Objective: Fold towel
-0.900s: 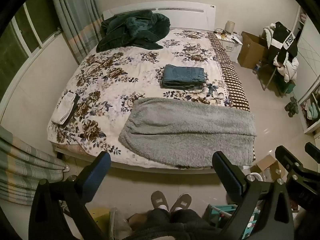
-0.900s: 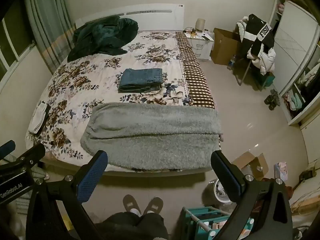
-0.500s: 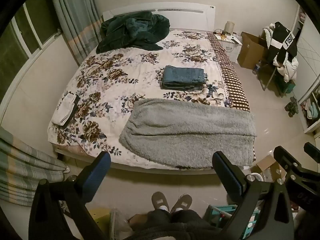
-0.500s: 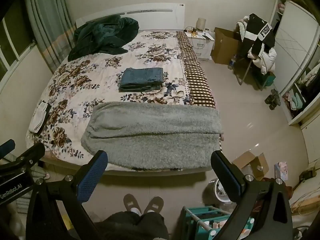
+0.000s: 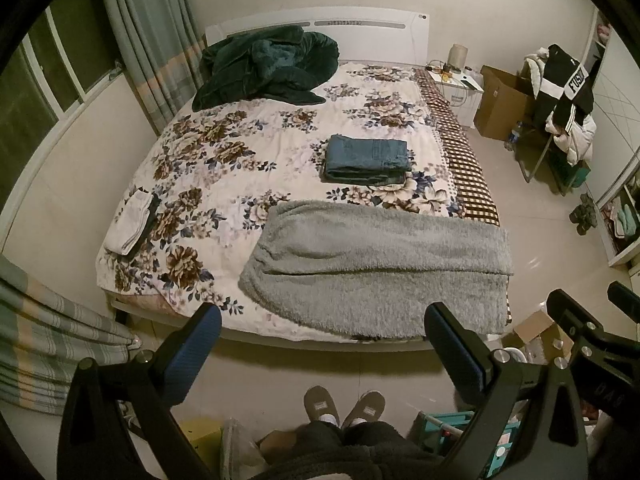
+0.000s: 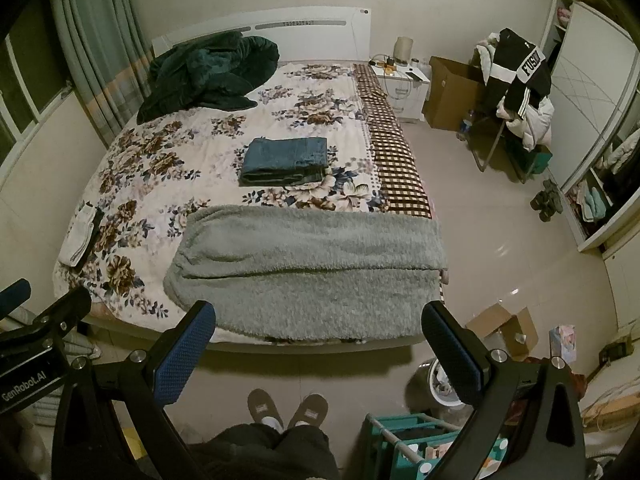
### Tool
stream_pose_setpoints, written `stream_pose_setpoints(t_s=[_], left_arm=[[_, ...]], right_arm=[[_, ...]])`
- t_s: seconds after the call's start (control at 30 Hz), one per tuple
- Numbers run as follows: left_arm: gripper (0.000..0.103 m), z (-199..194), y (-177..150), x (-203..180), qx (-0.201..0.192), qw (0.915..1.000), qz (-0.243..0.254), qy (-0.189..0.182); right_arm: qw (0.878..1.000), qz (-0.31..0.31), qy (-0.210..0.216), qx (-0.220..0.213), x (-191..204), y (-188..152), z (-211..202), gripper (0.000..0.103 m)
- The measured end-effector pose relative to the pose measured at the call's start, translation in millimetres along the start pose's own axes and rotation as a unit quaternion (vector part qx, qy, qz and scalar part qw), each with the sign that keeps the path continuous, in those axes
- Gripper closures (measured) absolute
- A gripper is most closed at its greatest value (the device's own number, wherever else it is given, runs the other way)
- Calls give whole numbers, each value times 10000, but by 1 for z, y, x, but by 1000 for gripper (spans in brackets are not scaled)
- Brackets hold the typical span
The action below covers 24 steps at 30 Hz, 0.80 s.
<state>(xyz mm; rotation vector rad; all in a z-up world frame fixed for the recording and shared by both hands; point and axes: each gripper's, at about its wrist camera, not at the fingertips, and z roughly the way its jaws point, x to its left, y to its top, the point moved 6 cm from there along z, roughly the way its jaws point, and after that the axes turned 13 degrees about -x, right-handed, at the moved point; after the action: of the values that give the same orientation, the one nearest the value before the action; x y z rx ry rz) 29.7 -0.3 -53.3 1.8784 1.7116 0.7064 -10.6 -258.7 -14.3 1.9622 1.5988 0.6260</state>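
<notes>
A large fluffy grey towel (image 5: 376, 268) (image 6: 308, 272) lies across the foot of the floral bed, folded once lengthwise, its near edge hanging over the bed's end. My left gripper (image 5: 322, 344) is held open high above the floor, short of the bed, with nothing between its blue pads. My right gripper (image 6: 318, 344) is open too, at the same height and empty. Each gripper shows at the edge of the other's view. Both are well away from the towel.
A folded blue towel (image 5: 366, 160) lies mid-bed, a dark green blanket (image 5: 268, 68) is heaped at the headboard, and a small white folded cloth (image 5: 130, 224) sits on the left edge. A person's slippered feet (image 5: 344, 406) stand before the bed. Boxes (image 6: 502, 330) and a teal rack (image 6: 408, 440) crowd the floor at right.
Both views have shifted only slightly; the grippers stay open and the towel has not moved.
</notes>
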Motion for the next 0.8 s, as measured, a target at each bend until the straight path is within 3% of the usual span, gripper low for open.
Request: stream_pose_setpoints(t_s=[0.8], left_arm=[[0, -3, 12, -2, -45, 10000, 13, 25]], right_arm=[[10000, 6, 22, -23, 5, 8, -3, 0]])
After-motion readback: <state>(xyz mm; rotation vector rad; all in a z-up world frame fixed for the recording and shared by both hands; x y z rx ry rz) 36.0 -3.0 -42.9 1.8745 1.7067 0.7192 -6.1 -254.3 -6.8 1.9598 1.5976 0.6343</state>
